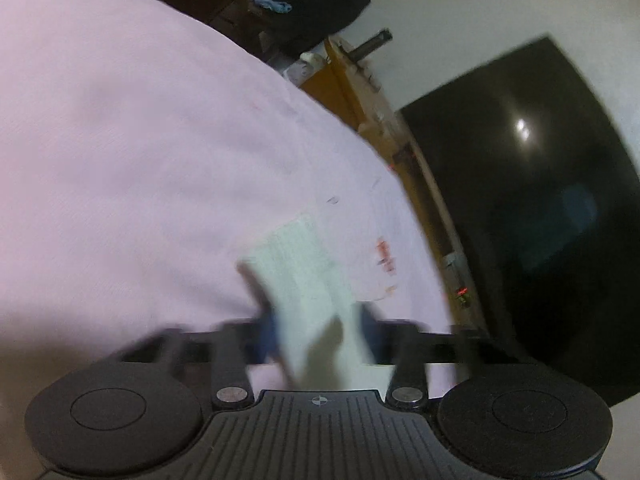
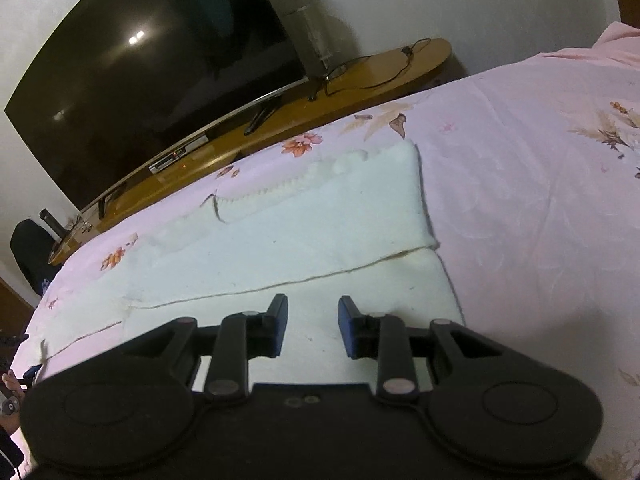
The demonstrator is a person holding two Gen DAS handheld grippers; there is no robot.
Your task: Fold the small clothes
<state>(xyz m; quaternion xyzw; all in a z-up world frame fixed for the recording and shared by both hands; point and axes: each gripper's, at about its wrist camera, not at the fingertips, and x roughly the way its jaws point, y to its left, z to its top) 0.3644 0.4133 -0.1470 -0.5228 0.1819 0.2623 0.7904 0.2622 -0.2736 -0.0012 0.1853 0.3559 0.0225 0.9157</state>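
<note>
A small white garment (image 2: 280, 236) lies partly folded on the pink floral bedspread (image 2: 520, 160), with a scalloped edge at its far side. My right gripper (image 2: 313, 326) is open and empty, low over the garment's near part. In the blurred left wrist view, my left gripper (image 1: 316, 320) has a white piece of the garment (image 1: 304, 276) between its fingers and holds it up over the pink bedspread (image 1: 140, 140). The fingers are smeared by motion.
A large dark TV (image 2: 152, 64) stands on a long wooden shelf (image 2: 360, 76) beyond the bed's edge, with cables on it. It also shows in the left wrist view (image 1: 540, 200). A dark bag (image 1: 320, 4) sits on furniture past the bed.
</note>
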